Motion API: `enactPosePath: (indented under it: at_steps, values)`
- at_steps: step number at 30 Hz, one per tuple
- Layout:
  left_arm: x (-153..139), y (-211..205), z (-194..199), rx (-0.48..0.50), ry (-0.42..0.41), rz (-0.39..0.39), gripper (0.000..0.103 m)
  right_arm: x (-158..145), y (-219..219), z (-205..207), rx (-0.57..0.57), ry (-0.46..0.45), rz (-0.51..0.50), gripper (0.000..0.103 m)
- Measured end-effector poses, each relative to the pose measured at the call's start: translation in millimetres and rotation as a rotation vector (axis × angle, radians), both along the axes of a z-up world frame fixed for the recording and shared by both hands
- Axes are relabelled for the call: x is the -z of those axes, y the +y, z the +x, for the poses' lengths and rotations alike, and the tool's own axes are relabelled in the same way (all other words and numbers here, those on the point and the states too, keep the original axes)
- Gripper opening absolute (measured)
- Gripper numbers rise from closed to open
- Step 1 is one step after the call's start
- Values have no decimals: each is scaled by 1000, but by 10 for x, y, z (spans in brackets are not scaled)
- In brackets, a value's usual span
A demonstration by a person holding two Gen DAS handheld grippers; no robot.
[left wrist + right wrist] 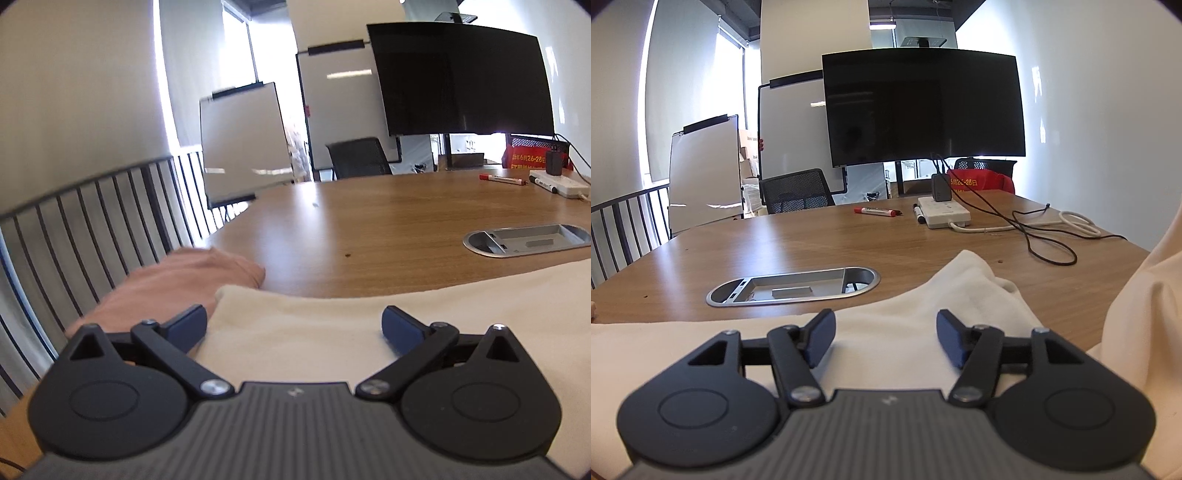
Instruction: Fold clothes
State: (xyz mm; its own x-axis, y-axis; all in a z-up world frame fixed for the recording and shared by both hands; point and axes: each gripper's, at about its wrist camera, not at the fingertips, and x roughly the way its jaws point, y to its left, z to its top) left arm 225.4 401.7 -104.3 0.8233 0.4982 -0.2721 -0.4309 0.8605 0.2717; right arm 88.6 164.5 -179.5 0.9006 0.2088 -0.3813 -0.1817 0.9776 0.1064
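Hovered over a cream garment (332, 325) spread on the near part of the table (369, 229), left gripper (293, 326) with jaws wide apart and nothing between. Right gripper (886, 338) likewise apart above the same cloth. Lay beside the cream one, at left, a pink garment (177, 280).

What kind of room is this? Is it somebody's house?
Probably not a house. It looks like an office meeting room: a long wooden table with a metal cable hatch, a big dark screen on a stand, and whiteboards with marker pens nearby.
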Motion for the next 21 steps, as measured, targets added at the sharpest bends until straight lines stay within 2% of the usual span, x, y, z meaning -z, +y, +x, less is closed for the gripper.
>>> enactPosePath:
  at_steps: [1,4,5,8,11,12,15,18,21]
  values:
    - [-14,-106,-47,33,-35,39,102,0,2,-4,-2,0,1,68]
    - [-65,-338,-192,217,-92,9,102,-1,11,-18,-8,-2,2,71]
    - [-78,-387,-225,285,-93,-31,102,-1,14,-24,-10,-2,2,71]
    - [-58,-470,-215,485,-11,-174,102,-2,27,-40,-11,-1,2,73]
    - [72,-499,-96,502,99,-191,103,-5,30,-53,-21,2,2,75]
    - [92,-471,-74,501,110,-204,103,-7,23,-57,-23,3,4,76]
    - [116,-357,-25,485,120,-245,103,-14,2,-71,-28,6,11,76]
    - [114,-259,7,431,124,-253,103,-29,-22,-91,-31,7,23,76]
    - [121,-103,42,364,118,-269,103,-39,-84,-102,20,-17,43,69]
